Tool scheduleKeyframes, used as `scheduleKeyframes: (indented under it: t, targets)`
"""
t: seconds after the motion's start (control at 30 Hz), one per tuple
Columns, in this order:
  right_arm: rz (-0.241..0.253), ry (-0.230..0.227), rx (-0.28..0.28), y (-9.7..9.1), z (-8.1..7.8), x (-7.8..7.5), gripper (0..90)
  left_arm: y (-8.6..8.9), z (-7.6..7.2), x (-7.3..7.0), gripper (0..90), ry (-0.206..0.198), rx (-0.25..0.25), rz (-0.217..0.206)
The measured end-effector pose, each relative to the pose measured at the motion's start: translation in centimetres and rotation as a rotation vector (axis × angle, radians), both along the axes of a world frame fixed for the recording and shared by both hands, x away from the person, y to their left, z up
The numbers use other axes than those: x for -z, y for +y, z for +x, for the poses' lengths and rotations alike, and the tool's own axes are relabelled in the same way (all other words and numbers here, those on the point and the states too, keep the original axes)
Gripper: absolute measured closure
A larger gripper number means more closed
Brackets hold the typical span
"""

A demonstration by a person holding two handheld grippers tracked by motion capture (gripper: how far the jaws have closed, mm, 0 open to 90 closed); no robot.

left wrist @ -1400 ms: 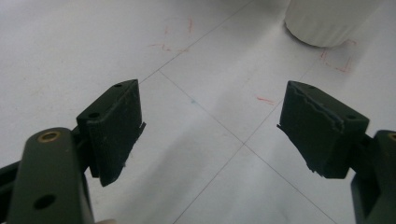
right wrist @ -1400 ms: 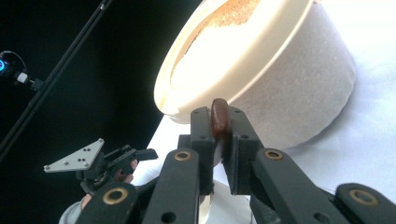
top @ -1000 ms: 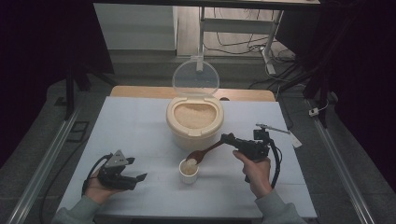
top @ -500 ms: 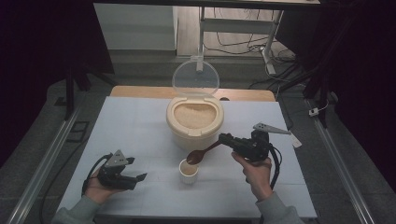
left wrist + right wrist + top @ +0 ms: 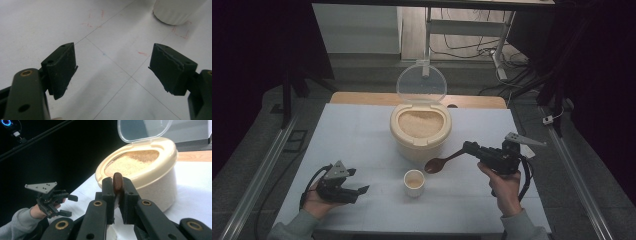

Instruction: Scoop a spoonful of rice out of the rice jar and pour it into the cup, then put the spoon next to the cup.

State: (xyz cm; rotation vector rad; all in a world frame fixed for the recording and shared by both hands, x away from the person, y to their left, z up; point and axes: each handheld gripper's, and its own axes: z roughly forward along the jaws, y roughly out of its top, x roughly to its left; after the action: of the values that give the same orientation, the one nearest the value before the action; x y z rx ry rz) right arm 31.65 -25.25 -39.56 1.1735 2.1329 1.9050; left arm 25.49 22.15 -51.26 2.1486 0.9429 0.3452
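Observation:
A cream rice container (image 5: 419,131) stands mid-table with its clear lid (image 5: 421,82) tipped up; grain fills it. In front of it sits a small white cup (image 5: 414,182) with some grain inside. My right gripper (image 5: 468,146) is shut on the handle of a brown spoon (image 5: 439,164), whose bowl hangs just right of and above the cup. In the right gripper view the spoon handle (image 5: 117,180) stands edge-on between the jaws of the right gripper (image 5: 117,186), facing the container (image 5: 150,175). My left gripper (image 5: 357,187) rests open at the lower left, its pads (image 5: 62,67) wide apart over bare table.
The cup's base (image 5: 177,11) shows at the top right of the left gripper view. A wooden strip (image 5: 362,98) runs along the table's far edge. Metal rails (image 5: 257,175) flank the table. The left gripper (image 5: 53,200) is visible far off in the right gripper view.
The right gripper has lifted the spoon off the cup and drawn it a little to the right. The left gripper has stayed put.

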Motion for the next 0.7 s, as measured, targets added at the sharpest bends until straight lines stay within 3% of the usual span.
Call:
scheduleKeyframes:
  t: [0.17,0.37,0.7]
  targets:
    - [-0.051,0.022,-0.036,-0.7,0.0,-0.2,82.6,0.0,0.1,-0.1,21.0,-0.003,-0.003,-0.006]
    - [-0.136,0.058,-0.111,0.2,0.1,0.4,82.7,-0.1,0.0,-0.1,21.0,-0.004,-0.003,-0.004]
    - [-0.183,0.082,-0.173,1.4,0.2,0.9,82.6,0.0,0.0,-0.1,21.0,-0.003,-0.003,-0.003]
